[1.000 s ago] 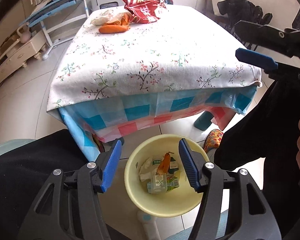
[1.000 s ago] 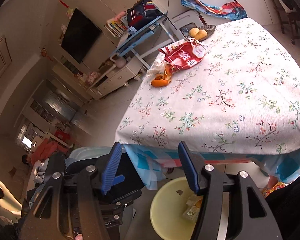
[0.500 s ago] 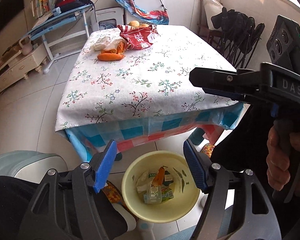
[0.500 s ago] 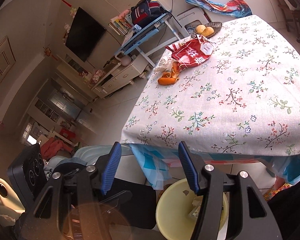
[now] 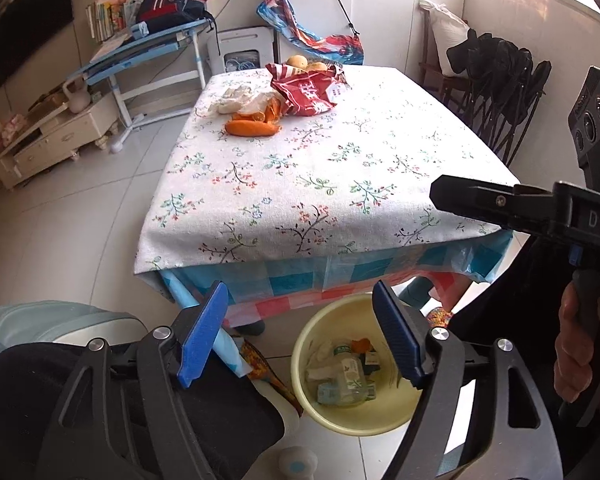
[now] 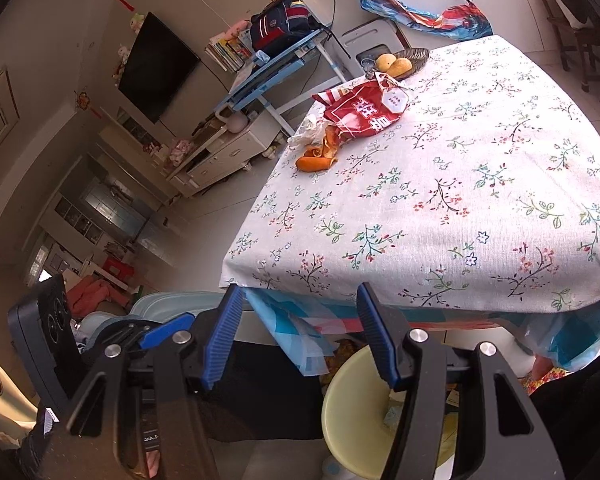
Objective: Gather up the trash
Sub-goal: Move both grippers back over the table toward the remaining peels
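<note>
Left wrist view: yellow bin on floor already holds several scraps. Orange peel, red bag remain at bench far end. Left hand-held gripper, right hand-held gripper: both wide open, empty.

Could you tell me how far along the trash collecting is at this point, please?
Partly done: the yellow bin on the floor already holds cartons and a peel. Nothing is in hand; the left gripper and right gripper are open. Left on the table: orange peels, crumpled paper and a red bag.
</note>
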Demonstrator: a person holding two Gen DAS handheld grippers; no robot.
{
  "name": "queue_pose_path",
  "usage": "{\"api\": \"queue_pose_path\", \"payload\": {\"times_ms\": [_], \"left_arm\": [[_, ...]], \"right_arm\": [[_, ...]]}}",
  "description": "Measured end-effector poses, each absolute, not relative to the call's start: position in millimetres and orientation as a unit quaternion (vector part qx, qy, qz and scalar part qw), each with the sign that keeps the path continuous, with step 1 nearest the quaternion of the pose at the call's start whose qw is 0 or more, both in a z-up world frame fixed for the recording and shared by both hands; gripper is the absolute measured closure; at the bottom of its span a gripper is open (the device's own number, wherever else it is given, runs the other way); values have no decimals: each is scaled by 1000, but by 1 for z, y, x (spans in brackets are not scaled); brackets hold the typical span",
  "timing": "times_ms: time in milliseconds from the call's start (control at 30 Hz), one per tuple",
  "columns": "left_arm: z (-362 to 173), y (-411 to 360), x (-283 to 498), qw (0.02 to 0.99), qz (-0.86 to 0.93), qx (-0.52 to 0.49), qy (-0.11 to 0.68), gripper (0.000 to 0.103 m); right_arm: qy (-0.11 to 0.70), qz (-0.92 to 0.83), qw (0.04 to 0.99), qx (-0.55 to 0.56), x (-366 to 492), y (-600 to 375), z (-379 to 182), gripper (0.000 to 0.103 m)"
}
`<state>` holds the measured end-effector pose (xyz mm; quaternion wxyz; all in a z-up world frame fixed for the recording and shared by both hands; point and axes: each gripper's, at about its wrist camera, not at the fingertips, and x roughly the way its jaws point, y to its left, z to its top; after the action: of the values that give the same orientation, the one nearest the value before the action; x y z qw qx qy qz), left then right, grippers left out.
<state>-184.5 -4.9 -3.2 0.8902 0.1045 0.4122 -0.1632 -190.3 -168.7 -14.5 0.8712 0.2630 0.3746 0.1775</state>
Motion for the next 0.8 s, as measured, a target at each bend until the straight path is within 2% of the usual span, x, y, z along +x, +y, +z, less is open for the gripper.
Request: {"api": "queue_pose_path", "payload": {"times_ms": [267,800], "left_arm": [[9,-25,-170,908,-157,167,351,26],[4,-29,-96,906,-146,171,358,24]], "right_arm": [[377,159,889,204,-181,-163,-15,42],[385,128,903,143,-130,-198,-6,42]]}}
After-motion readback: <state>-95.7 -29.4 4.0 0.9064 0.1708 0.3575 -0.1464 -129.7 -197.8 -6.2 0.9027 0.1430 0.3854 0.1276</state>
